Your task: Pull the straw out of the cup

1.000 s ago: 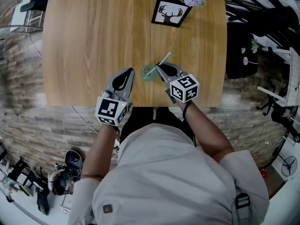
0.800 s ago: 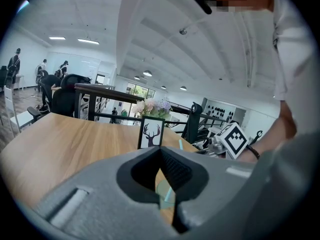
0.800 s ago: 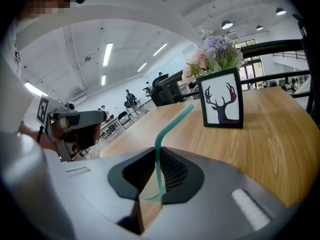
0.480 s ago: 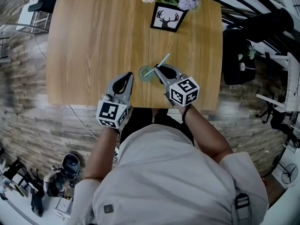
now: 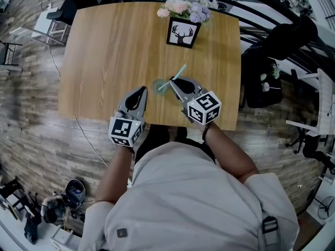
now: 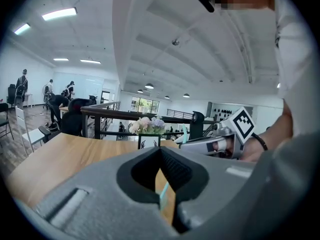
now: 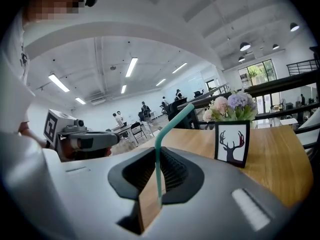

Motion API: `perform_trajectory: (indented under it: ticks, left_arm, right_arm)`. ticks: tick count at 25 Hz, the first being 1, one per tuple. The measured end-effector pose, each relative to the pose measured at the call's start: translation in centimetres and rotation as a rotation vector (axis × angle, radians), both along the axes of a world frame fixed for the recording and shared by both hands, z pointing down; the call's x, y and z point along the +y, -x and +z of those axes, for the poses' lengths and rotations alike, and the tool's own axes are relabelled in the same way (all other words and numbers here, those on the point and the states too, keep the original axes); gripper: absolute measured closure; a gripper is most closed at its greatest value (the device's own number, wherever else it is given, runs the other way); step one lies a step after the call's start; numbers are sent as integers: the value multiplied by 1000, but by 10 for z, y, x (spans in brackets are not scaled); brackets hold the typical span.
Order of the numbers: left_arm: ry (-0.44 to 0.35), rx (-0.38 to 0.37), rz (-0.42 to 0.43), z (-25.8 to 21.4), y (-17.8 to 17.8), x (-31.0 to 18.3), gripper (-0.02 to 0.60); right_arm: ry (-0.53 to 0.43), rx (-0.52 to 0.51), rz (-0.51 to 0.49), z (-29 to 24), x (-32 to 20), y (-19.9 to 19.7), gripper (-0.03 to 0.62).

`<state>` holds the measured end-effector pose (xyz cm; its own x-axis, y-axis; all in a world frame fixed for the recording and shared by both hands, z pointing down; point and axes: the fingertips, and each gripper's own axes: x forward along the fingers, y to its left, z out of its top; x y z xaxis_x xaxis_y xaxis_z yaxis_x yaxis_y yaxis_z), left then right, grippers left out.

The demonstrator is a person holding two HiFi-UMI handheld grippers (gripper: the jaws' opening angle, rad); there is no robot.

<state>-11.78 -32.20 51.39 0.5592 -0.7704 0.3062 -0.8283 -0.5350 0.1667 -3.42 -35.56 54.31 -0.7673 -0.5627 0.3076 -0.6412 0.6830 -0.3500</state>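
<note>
Teal straw is clamped in my right claw; the cup sits just beside its tip. My left claw is closed, empty.

Wears a pale grey short-sleeved shirt and, just behind the black-and-white marker cube of the right gripper, a black wristband.

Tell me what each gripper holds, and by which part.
The right gripper pinches the straw on its straight shaft, below the bend. The left gripper is shut and holds nothing.
</note>
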Motion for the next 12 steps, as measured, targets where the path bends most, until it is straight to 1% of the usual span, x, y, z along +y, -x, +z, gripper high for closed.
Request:
perform_trajectory:
  ticks: [6,12]
  left_arm:
    - [-73,-5,-39,-34,-9,20,577]
    - [-135,-17,-51,-58,-33,53,577]
  right_arm:
    - [-66,-27,-7,-35,19,-18,554]
    - [-119,-47,-13,-60,49,-43,554]
